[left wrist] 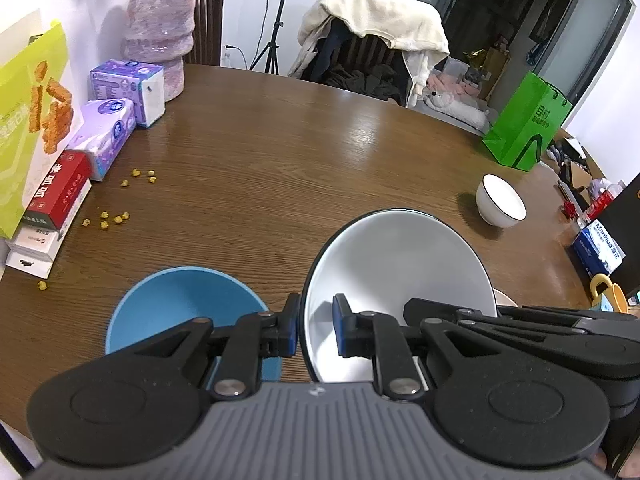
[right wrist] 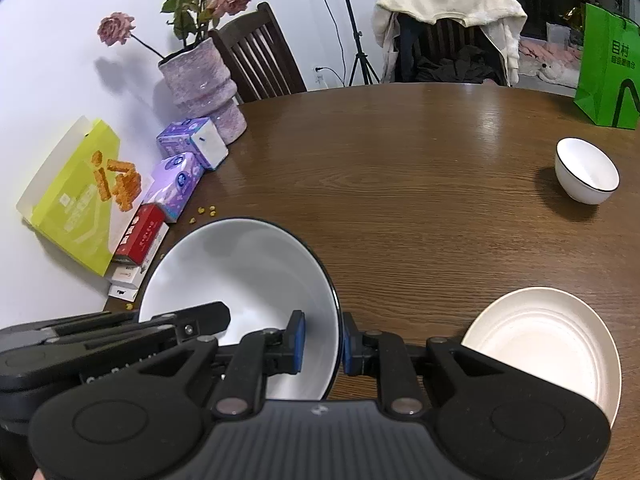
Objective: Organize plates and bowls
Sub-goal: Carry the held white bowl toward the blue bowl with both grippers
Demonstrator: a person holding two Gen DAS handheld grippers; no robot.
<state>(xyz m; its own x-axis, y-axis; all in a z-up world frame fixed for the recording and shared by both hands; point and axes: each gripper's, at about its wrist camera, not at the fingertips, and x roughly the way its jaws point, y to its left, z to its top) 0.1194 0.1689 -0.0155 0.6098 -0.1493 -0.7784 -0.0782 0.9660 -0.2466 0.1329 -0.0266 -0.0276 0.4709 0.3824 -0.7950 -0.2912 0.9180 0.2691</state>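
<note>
Your left gripper (left wrist: 316, 330) and right gripper (right wrist: 323, 343) both pinch the big white bowl's (left wrist: 400, 280) rim (opposite sides); its base is hidden, the blue bowl (left wrist: 180, 304) half covered.

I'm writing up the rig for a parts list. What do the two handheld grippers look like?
Both look alike. The left gripper and right gripper each have matte black linkage arms with silver pivot bolts, round black discs at the base, and a grey ribbed body bearing a small white mark. The finger pads are blue. No cables or sleeves show.
</note>
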